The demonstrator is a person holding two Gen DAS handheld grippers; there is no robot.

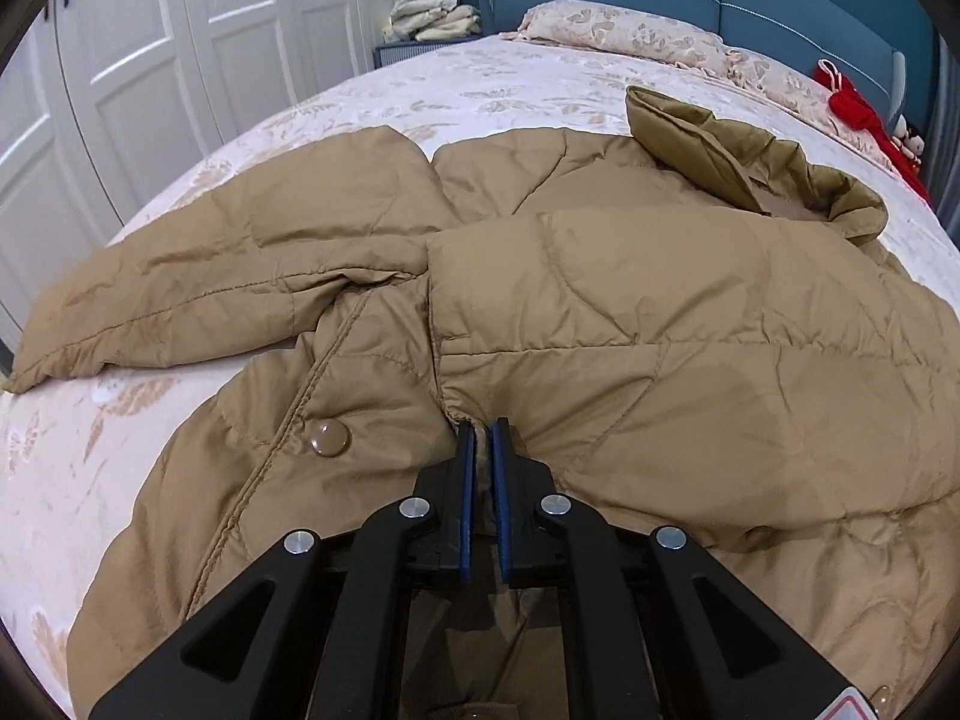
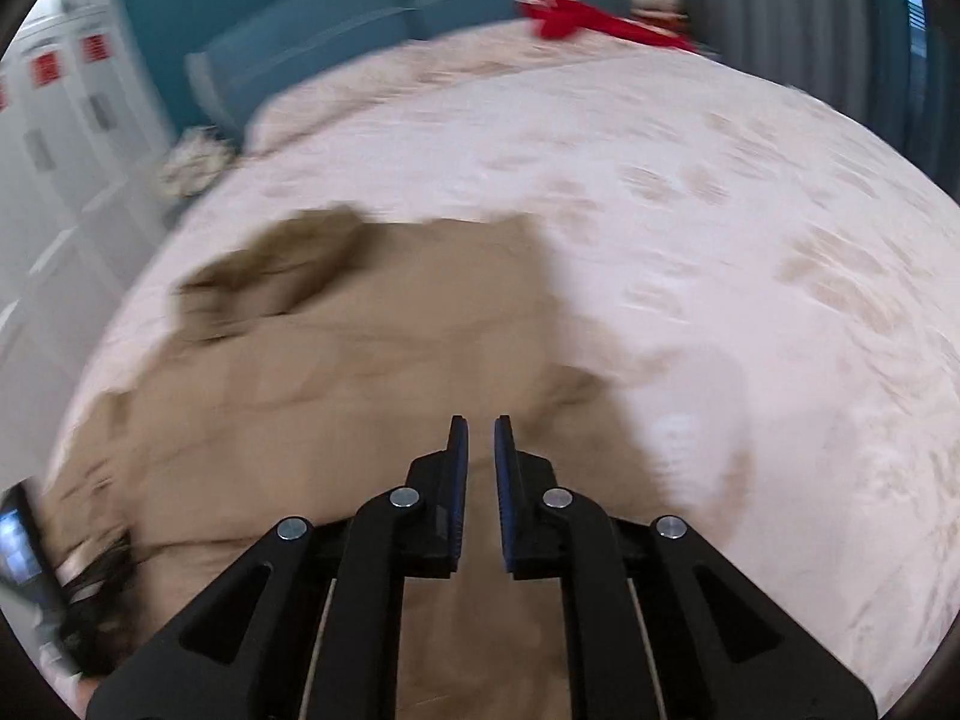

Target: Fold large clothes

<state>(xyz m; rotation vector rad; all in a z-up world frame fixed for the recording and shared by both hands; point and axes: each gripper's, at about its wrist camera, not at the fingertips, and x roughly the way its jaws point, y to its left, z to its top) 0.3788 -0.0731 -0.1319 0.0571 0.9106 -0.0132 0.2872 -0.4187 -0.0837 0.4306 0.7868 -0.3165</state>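
A tan quilted down jacket (image 1: 600,300) lies spread on the bed, hood (image 1: 750,174) at the far right, one sleeve (image 1: 180,294) stretched out to the left. My left gripper (image 1: 483,429) is shut on a fold of the jacket's edge near a snap button (image 1: 327,437). In the blurred right wrist view the jacket (image 2: 336,372) lies below and to the left. My right gripper (image 2: 480,429) hovers over its right part, its jaws a narrow gap apart with nothing between them.
The bed (image 1: 510,84) has a pale floral cover with a pillow (image 1: 624,27) at the blue headboard. Red items (image 1: 852,105) lie at the far right. Folded cloth (image 1: 435,15) sits on a bedside stand. White wardrobe doors (image 1: 150,60) stand on the left.
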